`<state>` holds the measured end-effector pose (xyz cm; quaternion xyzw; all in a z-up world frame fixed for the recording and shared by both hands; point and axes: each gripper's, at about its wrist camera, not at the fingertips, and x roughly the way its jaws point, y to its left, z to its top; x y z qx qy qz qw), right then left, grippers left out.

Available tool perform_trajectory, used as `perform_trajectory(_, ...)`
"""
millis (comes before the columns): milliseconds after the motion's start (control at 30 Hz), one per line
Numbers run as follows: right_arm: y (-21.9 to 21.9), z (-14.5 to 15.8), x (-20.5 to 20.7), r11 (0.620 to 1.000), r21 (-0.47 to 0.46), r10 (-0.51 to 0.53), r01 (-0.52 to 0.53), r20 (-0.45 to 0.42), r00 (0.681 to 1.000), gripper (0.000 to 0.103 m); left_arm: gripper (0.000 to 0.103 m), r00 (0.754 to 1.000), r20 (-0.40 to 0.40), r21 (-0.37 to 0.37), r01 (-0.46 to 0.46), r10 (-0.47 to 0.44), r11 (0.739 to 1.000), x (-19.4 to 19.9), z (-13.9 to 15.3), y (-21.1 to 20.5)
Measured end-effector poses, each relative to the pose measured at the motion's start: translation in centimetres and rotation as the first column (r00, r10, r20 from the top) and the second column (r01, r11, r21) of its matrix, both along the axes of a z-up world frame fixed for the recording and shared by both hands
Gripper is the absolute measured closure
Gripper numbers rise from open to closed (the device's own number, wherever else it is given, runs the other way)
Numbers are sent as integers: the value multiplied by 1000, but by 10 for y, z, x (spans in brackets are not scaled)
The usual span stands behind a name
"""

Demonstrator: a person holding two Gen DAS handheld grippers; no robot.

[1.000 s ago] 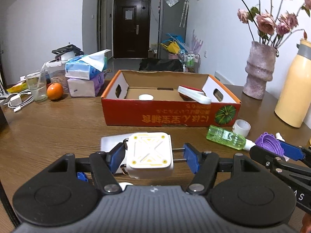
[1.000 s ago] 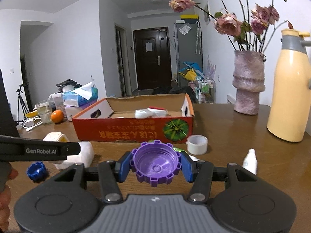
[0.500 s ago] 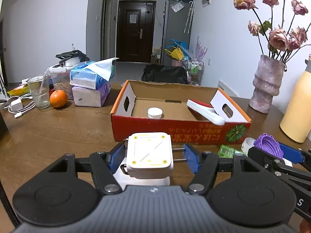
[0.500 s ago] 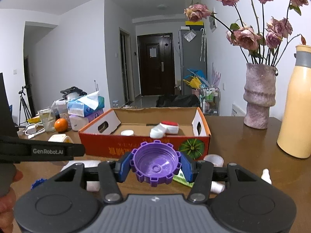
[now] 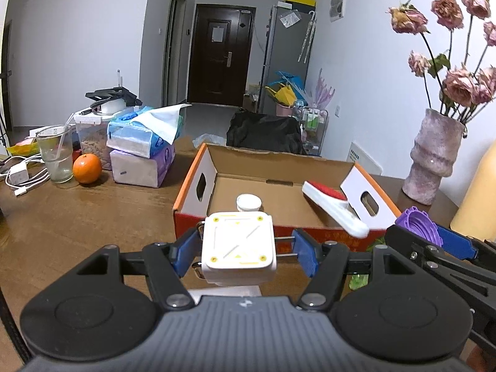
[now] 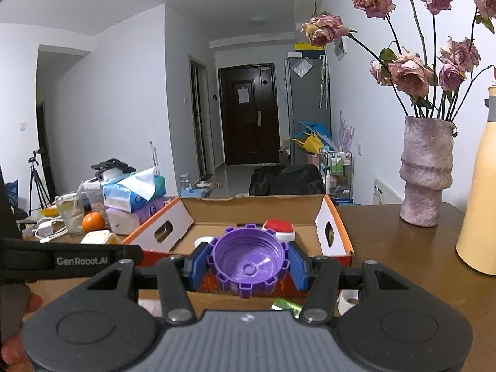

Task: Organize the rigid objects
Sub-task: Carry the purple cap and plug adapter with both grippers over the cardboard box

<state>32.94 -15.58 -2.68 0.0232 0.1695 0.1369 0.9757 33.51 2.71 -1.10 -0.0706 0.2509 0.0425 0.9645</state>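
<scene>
- Where the wooden table (image 5: 77, 223) carries the sorting job: open orange-and-red cardboard box (image 5: 192, 186) with white end flaps, standing near the middle, long side facing both cameras.
- Left gripper (image 5: 245, 248), black frame with blue pads: clamped on a white square plastic block with yellow corner marks (image 5: 238, 243), block raised off the table just short of the box's near wall.
- Right gripper (image 6: 248, 266), same build: clamped on a purple toothed plastic screw cap (image 6: 248, 263), hollow side facing the camera, level with the box's near wall.
- Inside box: small round white lid (image 5: 248, 202) on the floor near the front; white brush with a red bristle pad (image 5: 331, 201) leaning against the right end flap.
- Outside box, near side: green transparent bottle (image 6: 283, 304) lying on the table below the right gripper; white roll of tape (image 6: 348, 299) beside it, mostly hidden.
- Left end of table: stacked tissue packs, blue on purple (image 5: 142, 152); orange fruit (image 5: 87, 168); clear drinking glass with straw (image 5: 55, 155); white charger and cables (image 5: 21, 175).
- Right end of table: mottled pink ceramic vase with dried roses (image 6: 426, 170); pale yellow thermos jug (image 6: 480, 204), partly cut off by the frame edge.
- Lower left of right wrist view: part of a person's hand (image 6: 12, 334) behind the left gripper's arm.
</scene>
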Motion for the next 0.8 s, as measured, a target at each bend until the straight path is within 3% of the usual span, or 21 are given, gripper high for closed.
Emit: perform_trajectory(800, 0, 0, 90, 997, 47, -54, 55, -24, 998, 51, 36, 997, 17, -39, -77, 78, 996, 75, 2, 8)
